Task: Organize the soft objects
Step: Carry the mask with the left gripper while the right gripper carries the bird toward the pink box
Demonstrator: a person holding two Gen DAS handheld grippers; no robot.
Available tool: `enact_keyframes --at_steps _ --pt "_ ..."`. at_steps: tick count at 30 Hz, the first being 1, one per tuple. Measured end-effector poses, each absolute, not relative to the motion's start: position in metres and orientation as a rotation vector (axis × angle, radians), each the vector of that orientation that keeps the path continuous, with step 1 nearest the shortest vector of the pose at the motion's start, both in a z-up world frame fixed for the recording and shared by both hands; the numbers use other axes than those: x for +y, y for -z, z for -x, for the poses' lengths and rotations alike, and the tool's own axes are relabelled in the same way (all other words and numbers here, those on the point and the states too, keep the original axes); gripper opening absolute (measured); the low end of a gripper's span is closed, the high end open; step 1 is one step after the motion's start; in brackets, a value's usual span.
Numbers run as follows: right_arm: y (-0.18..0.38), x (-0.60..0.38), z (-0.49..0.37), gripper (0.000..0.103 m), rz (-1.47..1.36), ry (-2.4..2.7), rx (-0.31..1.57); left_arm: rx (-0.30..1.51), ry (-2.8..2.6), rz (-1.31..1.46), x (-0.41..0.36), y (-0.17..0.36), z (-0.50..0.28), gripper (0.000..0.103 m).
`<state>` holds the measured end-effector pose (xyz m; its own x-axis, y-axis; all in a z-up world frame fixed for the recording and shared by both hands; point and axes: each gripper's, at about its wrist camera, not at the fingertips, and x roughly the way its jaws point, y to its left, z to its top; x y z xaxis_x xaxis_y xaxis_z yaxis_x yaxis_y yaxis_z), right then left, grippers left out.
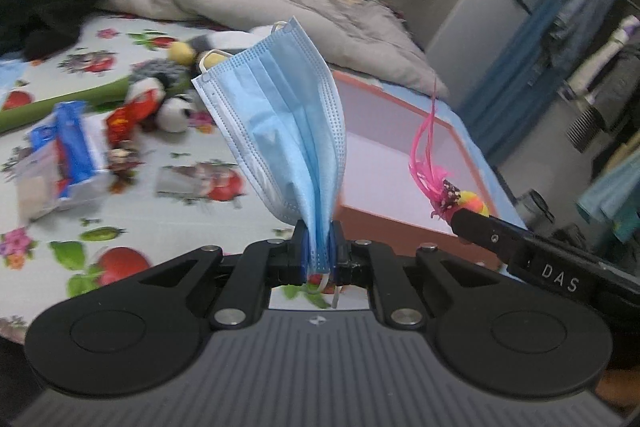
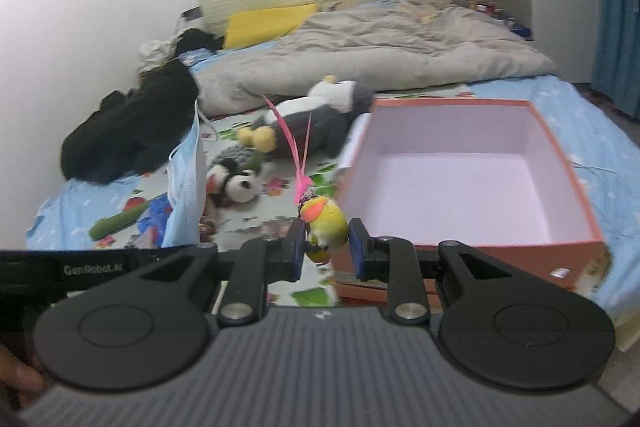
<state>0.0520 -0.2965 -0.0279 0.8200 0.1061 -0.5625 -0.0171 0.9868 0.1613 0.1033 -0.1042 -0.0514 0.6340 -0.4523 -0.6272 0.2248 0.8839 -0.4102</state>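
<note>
- Left gripper clamped tight on a blue face mask, folded and standing up from the jaws above the fruit-print bedsheet.
- Right gripper narrowly closed around a yellow-orange ball toy, pink feathers pointing up.
- Open orange box with pale empty interior on the bed, just right of both grippers.
- Plush panda, grey-white plush, green roll left on the sheet; grey quilt behind.
</note>
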Motion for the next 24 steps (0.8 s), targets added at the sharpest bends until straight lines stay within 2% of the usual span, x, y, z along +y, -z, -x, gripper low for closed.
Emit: enact_keyframes --at_steps 9,16,24 --pt "0.026 -0.341 -0.037 0.027 -0.206 0.06 0.584 0.823 0.501 0.23 -0.163 0.046 -0.128 0.012" --pt "0.029 -0.366 -0.061 0.027 -0.234 0.09 0.589 0.836 0.548 0.181 -0.203 0.04 -0.171 0.012" --pt "0.041 -0.399 -0.106 0.027 -0.246 0.106 0.629 0.895 0.577 0.13 -0.252 0.058 -0.225 0.012"
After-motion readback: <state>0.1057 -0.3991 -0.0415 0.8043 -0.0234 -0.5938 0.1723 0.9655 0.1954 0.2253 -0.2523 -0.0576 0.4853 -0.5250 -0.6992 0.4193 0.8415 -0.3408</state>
